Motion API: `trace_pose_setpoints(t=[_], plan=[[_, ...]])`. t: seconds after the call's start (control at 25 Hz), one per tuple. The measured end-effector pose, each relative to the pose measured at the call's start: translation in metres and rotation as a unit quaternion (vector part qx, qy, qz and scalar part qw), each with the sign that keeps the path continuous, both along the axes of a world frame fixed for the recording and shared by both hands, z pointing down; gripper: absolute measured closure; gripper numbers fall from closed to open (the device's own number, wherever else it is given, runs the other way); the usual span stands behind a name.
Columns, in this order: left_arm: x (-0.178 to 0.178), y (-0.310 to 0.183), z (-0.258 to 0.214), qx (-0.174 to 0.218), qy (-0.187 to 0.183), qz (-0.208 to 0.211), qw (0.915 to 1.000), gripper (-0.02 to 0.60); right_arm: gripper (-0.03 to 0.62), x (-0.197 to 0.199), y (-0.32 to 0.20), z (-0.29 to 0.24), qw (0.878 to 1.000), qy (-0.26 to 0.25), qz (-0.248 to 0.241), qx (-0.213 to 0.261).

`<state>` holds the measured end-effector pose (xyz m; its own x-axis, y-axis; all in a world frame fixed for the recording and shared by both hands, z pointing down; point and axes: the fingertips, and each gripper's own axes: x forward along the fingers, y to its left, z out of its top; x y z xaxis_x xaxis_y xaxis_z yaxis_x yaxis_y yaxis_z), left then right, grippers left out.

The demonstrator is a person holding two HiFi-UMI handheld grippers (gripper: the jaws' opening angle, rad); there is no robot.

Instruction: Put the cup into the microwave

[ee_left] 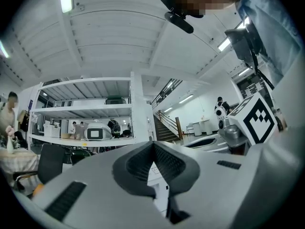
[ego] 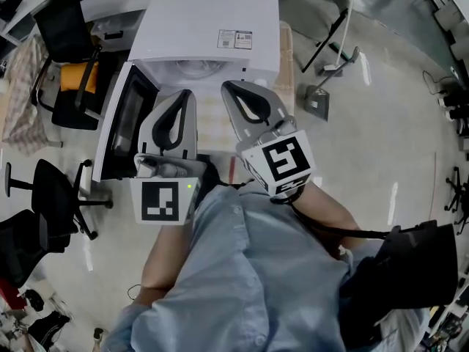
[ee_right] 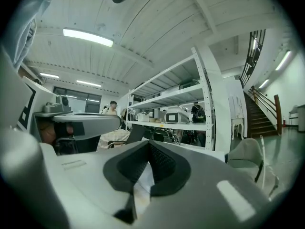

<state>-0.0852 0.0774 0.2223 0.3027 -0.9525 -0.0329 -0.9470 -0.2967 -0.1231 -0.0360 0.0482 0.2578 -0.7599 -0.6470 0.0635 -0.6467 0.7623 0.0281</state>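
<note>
- Left gripper (ego: 183, 101) points level, away from the body, its jaws closed tip to tip with nothing between them.
- Right gripper (ego: 233, 92) sits just beside it on the right, also level, with its jaws closed and empty.
- The left forearm (ego: 163, 259) and right forearm (ego: 331, 213) are bent, near the chest.

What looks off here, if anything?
Nothing is spilled or damaged. The microwave has its door swung open to the left, which suits the task. The one odd point is that no cup shows in any view, and the left tool and right tool are both shut on nothing in front of it.
</note>
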Motion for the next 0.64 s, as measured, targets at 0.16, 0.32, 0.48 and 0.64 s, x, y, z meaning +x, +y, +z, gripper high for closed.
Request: trace_pose_setpoints(t=[0.16,0.32,0.48,0.64], plan=[[-0.005,0.0,0.0,0.001,-0.002,-0.002,1.0,0.577,0.594,-0.006,0.001,0.0,1.0,-0.003,-0.005,-0.001],[-0.011,-0.002,0.002,0.0,-0.002,-0.006,1.0,0.577,0.594,-0.011,-0.001,0.001,1.0,-0.003,-0.01,0.0],[-0.011,-0.004,0.004,-0.003,-0.003,-0.002,1.0,0.577,0.594,-0.014,-0.001,0.003,1.0,-0.005,-0.013,-0.004],[-0.012,-0.005,0.006,-0.006,0.0,-0.002,1.0,0.577,0.593,-0.015,-0.002,0.004,1.0,-0.006,-0.011,-0.008]])
